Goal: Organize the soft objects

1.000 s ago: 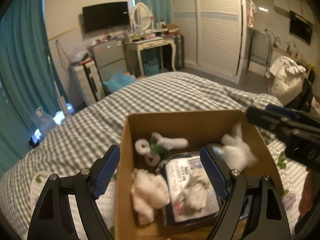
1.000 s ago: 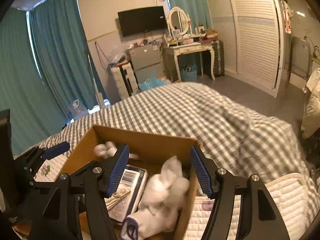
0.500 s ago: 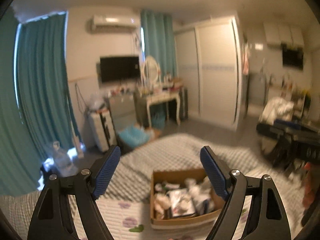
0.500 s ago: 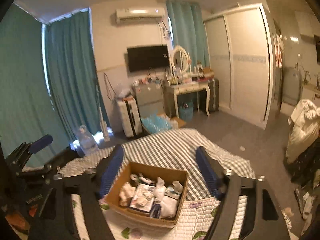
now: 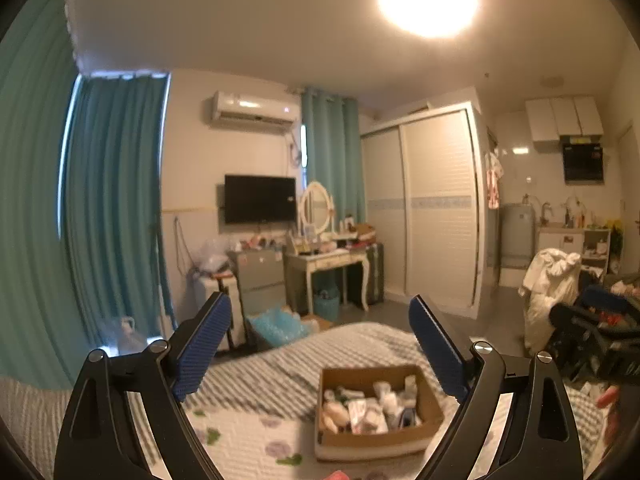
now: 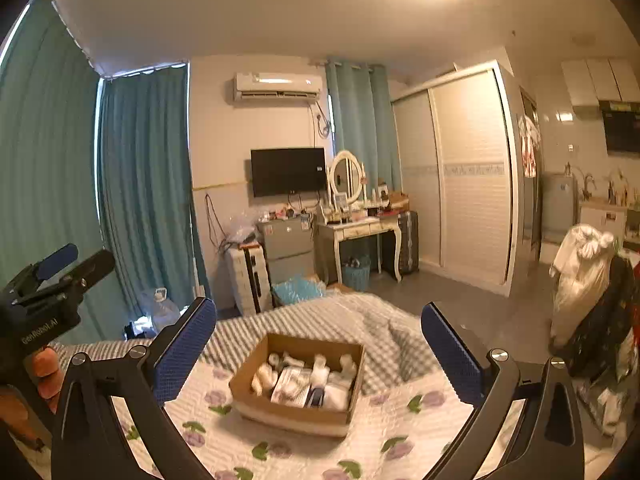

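Observation:
A brown cardboard box (image 5: pixel 428 434) (image 6: pixel 256 406) sits on the bed, filled with several white soft toys (image 6: pixel 266 374), rolled socks and a flat packet (image 6: pixel 290 386). My left gripper (image 5: pixel 318 342) is open and empty, held high and well back from the box. My right gripper (image 6: pixel 318 344) is open and empty, also high above the bed. The left gripper also shows at the left edge of the right wrist view (image 6: pixel 56 272), and the right gripper at the right edge of the left wrist view (image 5: pixel 592 320).
The bed has a floral quilt (image 6: pixel 400 440) in front and a grey checked blanket (image 6: pixel 360 320) behind. Beyond it stand teal curtains (image 6: pixel 144 184), a TV (image 6: pixel 288 171), a white dressing table (image 6: pixel 360 228), a small fridge (image 6: pixel 286 248) and a sliding wardrobe (image 6: pixel 472 176).
Both grippers have pulled up and far back from the box, so it now looks small and the whole room shows. Both stayed open and empty.

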A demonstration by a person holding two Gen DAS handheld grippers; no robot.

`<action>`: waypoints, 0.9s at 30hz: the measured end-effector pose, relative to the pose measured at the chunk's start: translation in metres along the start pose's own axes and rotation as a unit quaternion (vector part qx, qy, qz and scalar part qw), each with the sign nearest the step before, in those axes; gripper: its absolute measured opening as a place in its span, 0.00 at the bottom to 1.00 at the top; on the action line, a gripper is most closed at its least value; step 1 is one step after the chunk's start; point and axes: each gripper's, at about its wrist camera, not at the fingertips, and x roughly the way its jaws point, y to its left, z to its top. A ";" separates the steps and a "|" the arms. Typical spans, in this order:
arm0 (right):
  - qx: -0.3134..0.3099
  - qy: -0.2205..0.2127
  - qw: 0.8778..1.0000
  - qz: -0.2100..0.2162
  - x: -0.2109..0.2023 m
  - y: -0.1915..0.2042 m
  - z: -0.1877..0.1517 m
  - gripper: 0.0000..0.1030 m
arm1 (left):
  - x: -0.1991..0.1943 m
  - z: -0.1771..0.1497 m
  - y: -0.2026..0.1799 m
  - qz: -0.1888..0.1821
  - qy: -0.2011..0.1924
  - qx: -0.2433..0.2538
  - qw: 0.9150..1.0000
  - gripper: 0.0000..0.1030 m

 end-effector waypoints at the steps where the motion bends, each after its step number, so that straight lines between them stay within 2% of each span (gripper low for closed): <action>1: 0.007 0.004 1.000 0.000 0.005 0.000 -0.011 1.00 | 0.004 -0.012 0.003 -0.002 0.007 -0.003 1.000 0.89; 4: 0.030 0.016 0.999 0.014 0.027 0.003 -0.048 1.00 | 0.012 -0.036 0.009 0.003 0.025 -0.013 1.000 0.89; 8: 0.024 0.026 0.999 -0.002 0.048 0.007 -0.088 1.00 | 0.033 -0.075 0.008 0.013 0.063 0.002 0.998 0.89; 11: 0.037 0.037 0.999 -0.003 0.061 0.003 -0.107 1.00 | 0.045 -0.099 0.005 0.013 0.090 0.015 0.996 0.89; 17: 0.027 0.067 0.997 -0.016 0.080 0.000 -0.125 1.00 | 0.049 -0.124 0.000 0.001 0.125 0.010 0.992 0.89; 27: 0.033 0.075 0.996 -0.023 0.082 -0.002 -0.127 1.00 | 0.045 -0.127 0.001 -0.001 0.129 0.011 0.992 0.89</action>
